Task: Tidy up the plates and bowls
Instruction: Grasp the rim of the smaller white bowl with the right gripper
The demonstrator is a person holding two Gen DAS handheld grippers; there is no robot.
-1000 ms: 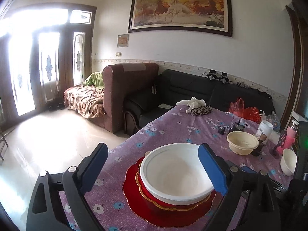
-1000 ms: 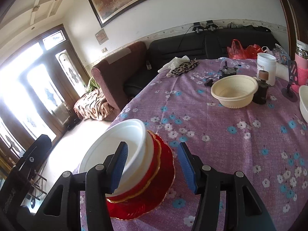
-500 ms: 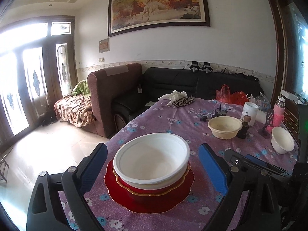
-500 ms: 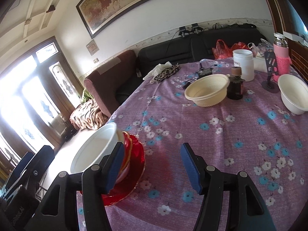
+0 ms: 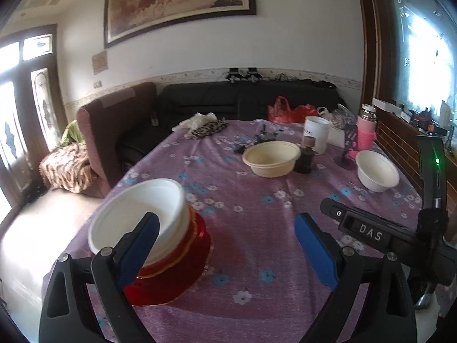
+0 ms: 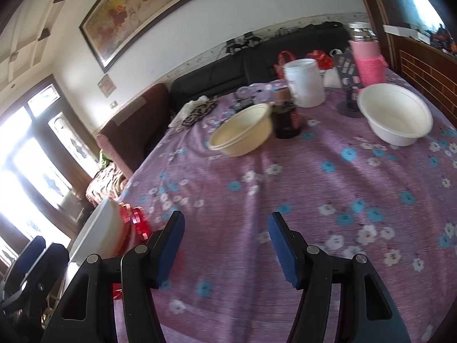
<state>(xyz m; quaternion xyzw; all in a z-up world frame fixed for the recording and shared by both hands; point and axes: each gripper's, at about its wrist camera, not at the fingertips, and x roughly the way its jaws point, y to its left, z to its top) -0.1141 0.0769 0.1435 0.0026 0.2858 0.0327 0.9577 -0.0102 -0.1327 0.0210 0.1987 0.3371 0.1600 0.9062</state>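
Now white bowl (image 5: 137, 217) behind left fingers (image 5: 138, 254).

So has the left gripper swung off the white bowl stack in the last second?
Yes. The left gripper has swung right: the white bowl, earlier centred between its fingers, now sits behind the left finger, with bare tablecloth between them.

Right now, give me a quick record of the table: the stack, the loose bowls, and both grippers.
stack: white bowl on red plates, near table edge
loose bowls: cream bowl mid-table; small white bowl far right
left gripper: open, empty, beside the stack
right gripper: open, empty, over purple tablecloth
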